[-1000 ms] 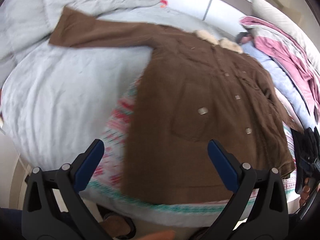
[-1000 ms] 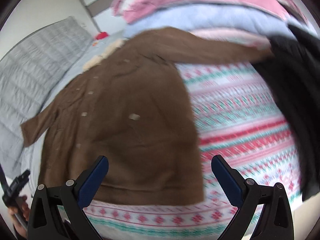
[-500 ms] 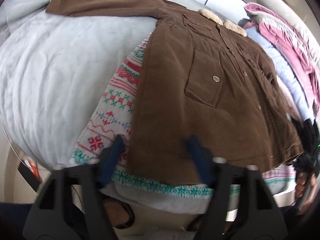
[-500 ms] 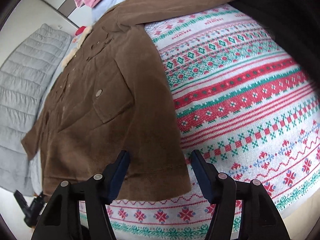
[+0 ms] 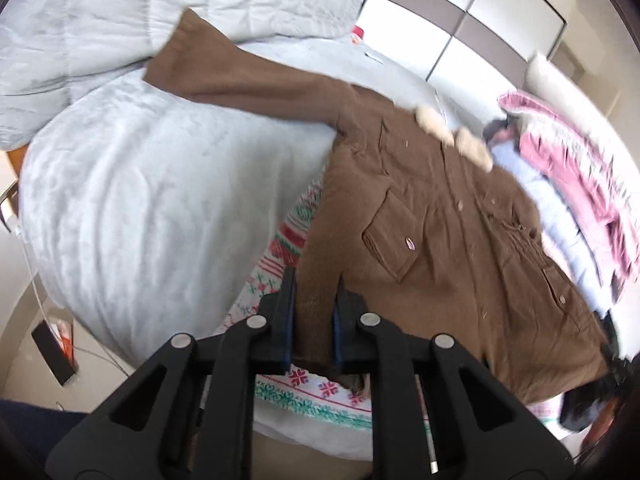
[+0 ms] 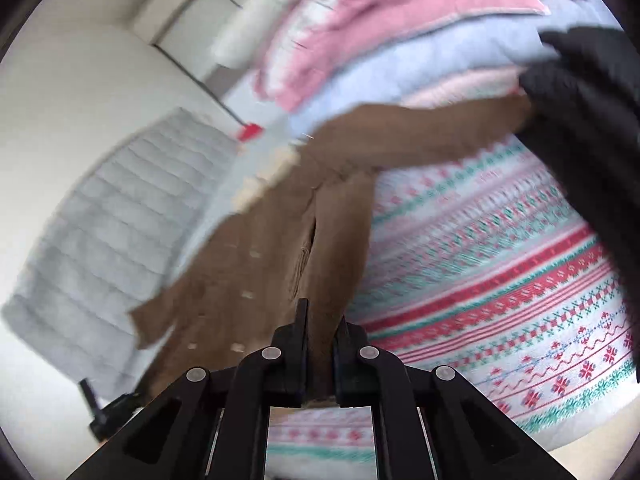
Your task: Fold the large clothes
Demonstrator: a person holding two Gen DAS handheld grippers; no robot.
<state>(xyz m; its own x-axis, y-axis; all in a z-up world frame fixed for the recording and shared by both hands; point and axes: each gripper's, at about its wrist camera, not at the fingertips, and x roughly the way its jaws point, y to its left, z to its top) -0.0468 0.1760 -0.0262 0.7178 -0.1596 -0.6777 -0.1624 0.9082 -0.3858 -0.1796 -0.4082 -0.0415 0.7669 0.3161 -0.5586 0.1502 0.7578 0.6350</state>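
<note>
Bed [image 5: 152,208]: both claws [image 5: 314,312] [image 6: 320,344] clamping brown coat [image 5: 440,240] hem

Bright soft daylight, faint shadows, heavy motion blur in both views, fisheye bending, dark corners

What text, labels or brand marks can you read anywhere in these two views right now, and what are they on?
None can be read.
The brown coat shows plain snaps, no label.
The patterned blanket carries only woven motifs.
The small red item near the headboard is too blurred.
</note>
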